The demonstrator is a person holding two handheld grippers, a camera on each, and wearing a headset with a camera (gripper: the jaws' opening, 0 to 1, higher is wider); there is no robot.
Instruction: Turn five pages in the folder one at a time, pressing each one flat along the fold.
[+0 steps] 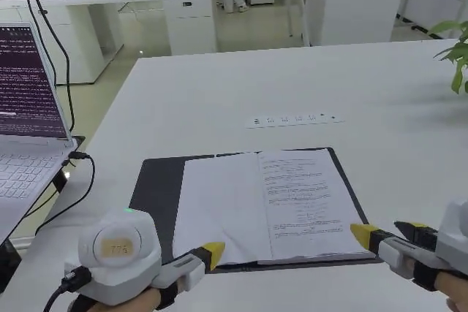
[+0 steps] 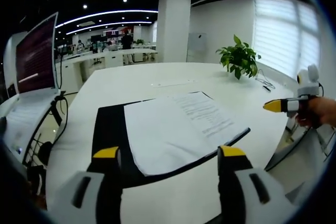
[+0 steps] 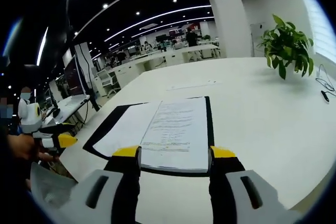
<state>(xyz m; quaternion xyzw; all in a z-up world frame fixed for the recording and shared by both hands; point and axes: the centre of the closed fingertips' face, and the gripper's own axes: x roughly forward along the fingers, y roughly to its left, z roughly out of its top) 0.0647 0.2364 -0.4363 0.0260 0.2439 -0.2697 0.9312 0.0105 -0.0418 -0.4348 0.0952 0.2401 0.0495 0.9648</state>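
A black folder point(image 1: 155, 184) lies open on the white table, with a blank left page point(image 1: 218, 206) and a printed right page point(image 1: 303, 199). My left gripper point(image 1: 208, 253) hovers open at the folder's near left corner, its yellow tips apart in its own view point(image 2: 170, 154) and nothing between them. My right gripper point(image 1: 384, 233) stands open just off the folder's near right corner; in the right gripper view point(image 3: 171, 153) its tips frame the near edge of the printed page point(image 3: 176, 124). Neither gripper touches the paper.
An open laptop point(image 1: 25, 107) with a cable point(image 1: 73, 195) sits at the table's left edge. A white power strip point(image 1: 292, 119) lies beyond the folder. A potted plant point(image 1: 457, 52) stands at the far right. Office desks fill the background.
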